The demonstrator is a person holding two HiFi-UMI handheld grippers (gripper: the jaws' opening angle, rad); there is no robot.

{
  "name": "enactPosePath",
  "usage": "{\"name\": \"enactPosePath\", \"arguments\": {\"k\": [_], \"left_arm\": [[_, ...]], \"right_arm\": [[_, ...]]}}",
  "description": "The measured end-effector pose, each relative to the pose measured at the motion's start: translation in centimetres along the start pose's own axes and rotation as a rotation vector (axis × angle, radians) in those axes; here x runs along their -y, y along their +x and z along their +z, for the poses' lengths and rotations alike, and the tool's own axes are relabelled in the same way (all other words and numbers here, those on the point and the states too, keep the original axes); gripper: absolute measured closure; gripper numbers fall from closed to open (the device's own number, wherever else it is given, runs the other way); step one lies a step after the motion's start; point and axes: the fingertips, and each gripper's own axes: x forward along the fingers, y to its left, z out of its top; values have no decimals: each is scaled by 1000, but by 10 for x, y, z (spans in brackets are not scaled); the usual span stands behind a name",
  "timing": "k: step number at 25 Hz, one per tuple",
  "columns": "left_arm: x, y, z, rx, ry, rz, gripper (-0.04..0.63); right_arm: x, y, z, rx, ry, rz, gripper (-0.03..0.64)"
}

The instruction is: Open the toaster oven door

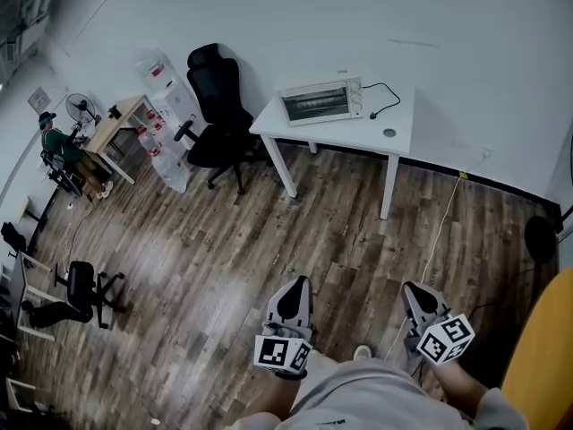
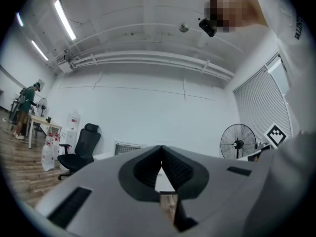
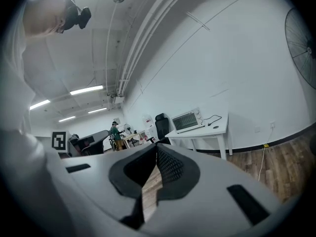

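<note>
Standing well back on the wood floor (image 1: 269, 231), the person holds both grippers low in front, pointed toward the far wall. The toaster oven (image 1: 322, 101) sits on the white table (image 1: 394, 119) against that wall, toward the table's left end, with its glass front facing the room and its door closed. A black cord (image 1: 387, 97) lies loose on the tabletop to its right, and a black office chair (image 1: 215, 106) stands just left of the table.

The left gripper (image 1: 298, 285) is clenched on nothing, its ribbed pads meeting at the tips. The right gripper (image 1: 414, 289) is likewise closed and empty.

From here the door handle is too small to make out. It probably runs along the door's top edge, and that would be the place to grip. The oven looks like a light sheet-metal box, so a hard pull may drag it across the smooth tabletop, and steadying the casing with the other gripper seems wise. Its glass pane calls for a gentle touch.
</note>
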Motion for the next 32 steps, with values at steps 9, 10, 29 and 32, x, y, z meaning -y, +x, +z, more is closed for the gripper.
{"name": "enactPosePath", "arguments": {"k": [9,10,29,32], "left_arm": [[-21,3,-12,-25,-3,32,588],[-25,5,-14,-25,-6,34,588],[-180,89,-16,-17,-40,-28,588],[-205,97,-20,-24,-58,-42,588]], "right_arm": [[5,19,-12,-32,21,1,600],[5,22,-12,-34,19,0,600],[-16,188,1,-41,2,-63,600],[-26,213,1,-46,1,-73,600]]}}
